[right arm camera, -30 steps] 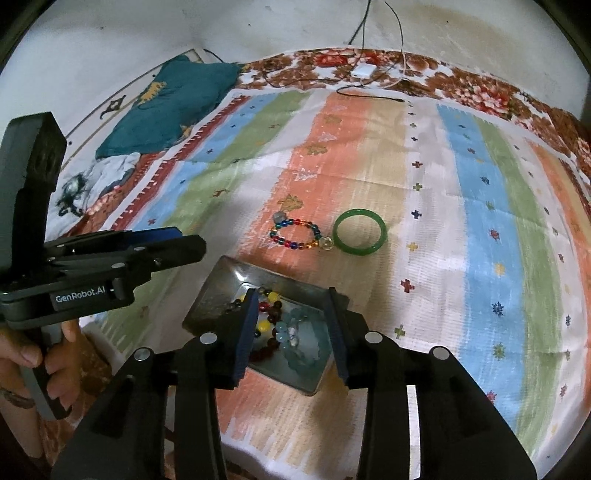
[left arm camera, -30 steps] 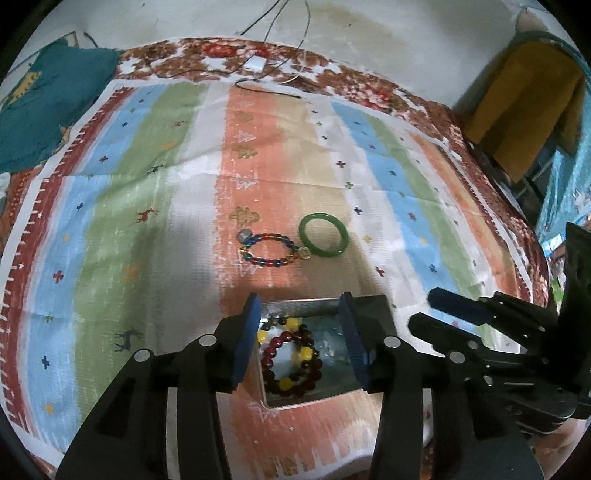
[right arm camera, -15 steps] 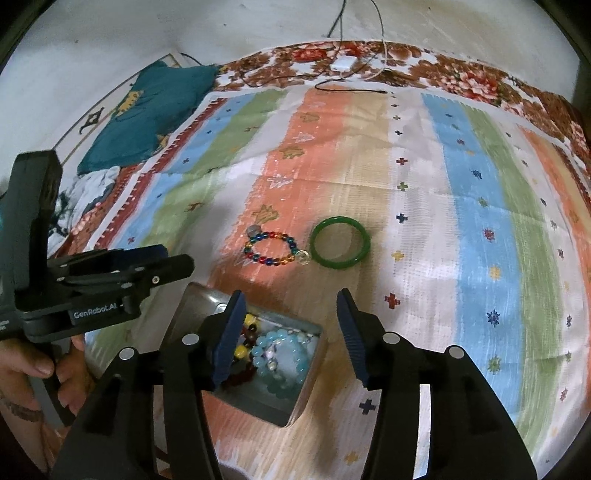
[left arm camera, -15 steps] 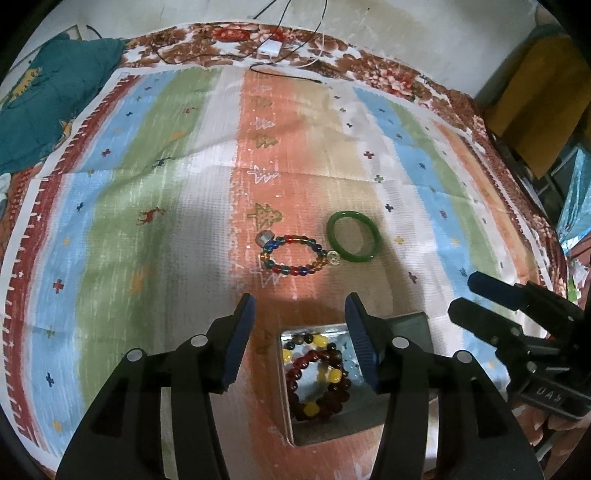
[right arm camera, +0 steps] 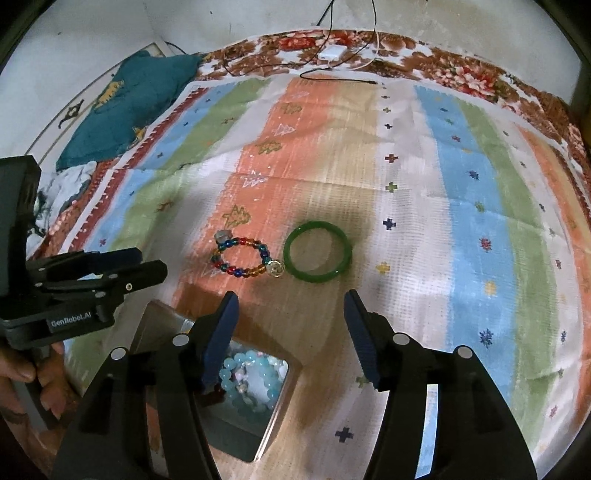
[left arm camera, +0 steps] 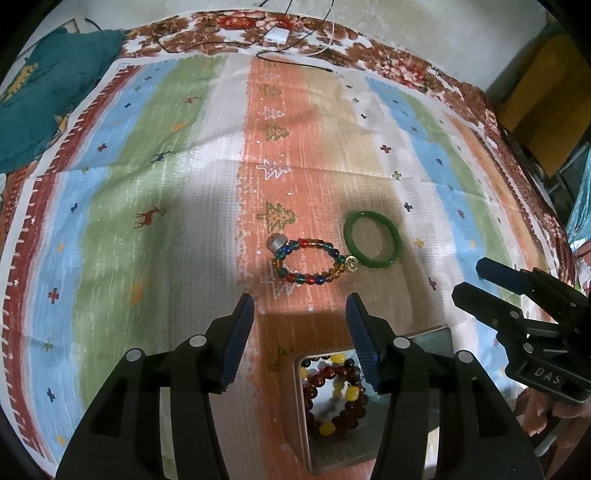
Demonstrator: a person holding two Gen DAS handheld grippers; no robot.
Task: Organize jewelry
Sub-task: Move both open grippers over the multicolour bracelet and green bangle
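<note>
A multicoloured bead bracelet (left arm camera: pixel 308 264) (right arm camera: pixel 243 257) with a gold coin charm lies on the striped cloth, touching a green bangle (left arm camera: pixel 372 238) (right arm camera: pixel 317 252) to its right. A metal tin (left arm camera: pixel 369 435) (right arm camera: pixel 218 373) near the front holds a dark red and yellow bead bracelet (left arm camera: pixel 334 393) and a pale blue bead bracelet (right arm camera: pixel 255 380). My left gripper (left arm camera: pixel 300 306) is open and empty, above the cloth just short of the multicoloured bracelet. My right gripper (right arm camera: pixel 290 301) is open and empty, short of both bracelets.
The striped cloth (left arm camera: pixel 147 166) lies over a floral blanket (right arm camera: pixel 461 74). A white charger (left arm camera: pixel 277 36) with cables lies at the far edge. A teal garment (right arm camera: pixel 129 99) lies at the far left. A yellow-brown object (left arm camera: pixel 535 99) stands at the right.
Both grippers have pulled back from over the tin and risen; the tin now sits low in both views, and the loose bracelets lie just ahead of the fingertips. Both stay open.
</note>
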